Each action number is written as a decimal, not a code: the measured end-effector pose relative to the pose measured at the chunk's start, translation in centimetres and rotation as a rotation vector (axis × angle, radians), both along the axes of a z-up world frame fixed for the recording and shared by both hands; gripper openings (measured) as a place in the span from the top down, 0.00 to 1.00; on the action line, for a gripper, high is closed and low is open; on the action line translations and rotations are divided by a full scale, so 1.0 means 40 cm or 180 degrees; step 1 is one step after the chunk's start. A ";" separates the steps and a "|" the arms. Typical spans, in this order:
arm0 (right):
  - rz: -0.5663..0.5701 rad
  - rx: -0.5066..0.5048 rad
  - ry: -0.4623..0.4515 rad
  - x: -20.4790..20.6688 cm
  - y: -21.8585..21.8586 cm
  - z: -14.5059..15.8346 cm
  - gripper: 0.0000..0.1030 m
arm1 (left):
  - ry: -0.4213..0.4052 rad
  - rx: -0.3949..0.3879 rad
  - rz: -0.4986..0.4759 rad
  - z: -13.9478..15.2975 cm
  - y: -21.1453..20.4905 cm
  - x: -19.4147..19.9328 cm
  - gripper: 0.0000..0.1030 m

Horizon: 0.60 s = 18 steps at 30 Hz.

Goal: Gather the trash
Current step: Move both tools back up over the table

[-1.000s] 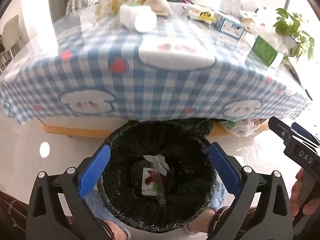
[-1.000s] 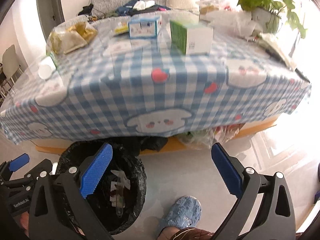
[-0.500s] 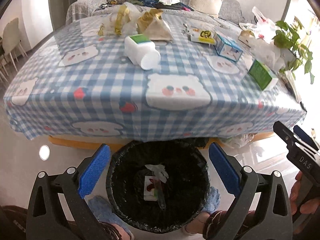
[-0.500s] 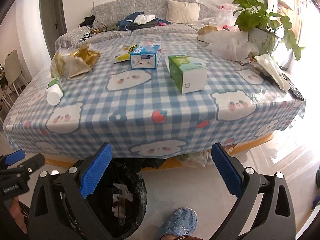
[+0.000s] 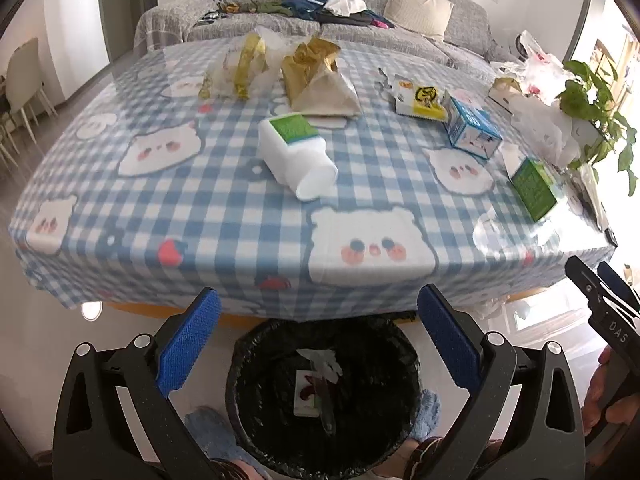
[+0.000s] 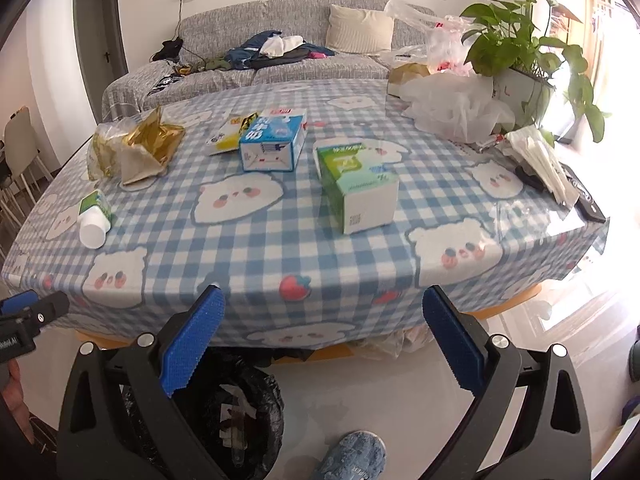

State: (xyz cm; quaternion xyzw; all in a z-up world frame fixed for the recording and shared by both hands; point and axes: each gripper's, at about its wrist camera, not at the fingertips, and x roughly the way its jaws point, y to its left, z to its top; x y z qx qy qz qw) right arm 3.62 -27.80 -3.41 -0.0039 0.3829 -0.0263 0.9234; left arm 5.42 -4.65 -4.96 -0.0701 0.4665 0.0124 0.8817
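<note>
A black-lined trash bin (image 5: 248, 364) stands on the floor at the table's near edge, with a wrapper and scraps (image 5: 310, 392) inside; the right wrist view shows the bin (image 6: 264, 400) at lower left. My left gripper (image 5: 318, 330) hangs open above the bin, empty. My right gripper (image 6: 320, 332) is open and empty over the floor, facing the table. On the blue checked tablecloth (image 5: 224, 216) lie a white bottle with a green label (image 5: 296, 156), gold wrappers (image 5: 308, 68), a blue carton (image 6: 272, 144), a green box (image 6: 356, 184) and a yellow packet (image 5: 420, 100).
White plastic bags (image 6: 452, 108) and a potted plant (image 6: 516, 48) crowd the table's far right corner. A dark remote (image 6: 588, 200) lies near its right edge. A grey sofa (image 6: 280, 64) with clothes stands behind. A blue slipper (image 6: 352, 456) is on the floor beside the bin.
Both grippers have risen and tilted up from the bin, so the tabletop and its trash now fill the views. Both stay open and empty.
</note>
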 end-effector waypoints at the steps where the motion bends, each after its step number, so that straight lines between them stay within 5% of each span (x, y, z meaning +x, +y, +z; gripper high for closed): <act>1: -0.0003 -0.0003 -0.0005 0.007 -0.004 0.005 0.08 | 0.0004 0.0010 0.0001 0.003 0.001 0.008 0.06; 18: -0.0020 -0.0163 0.0074 0.177 -0.045 0.027 0.08 | 0.0191 0.0110 0.0104 -0.006 0.042 0.184 0.06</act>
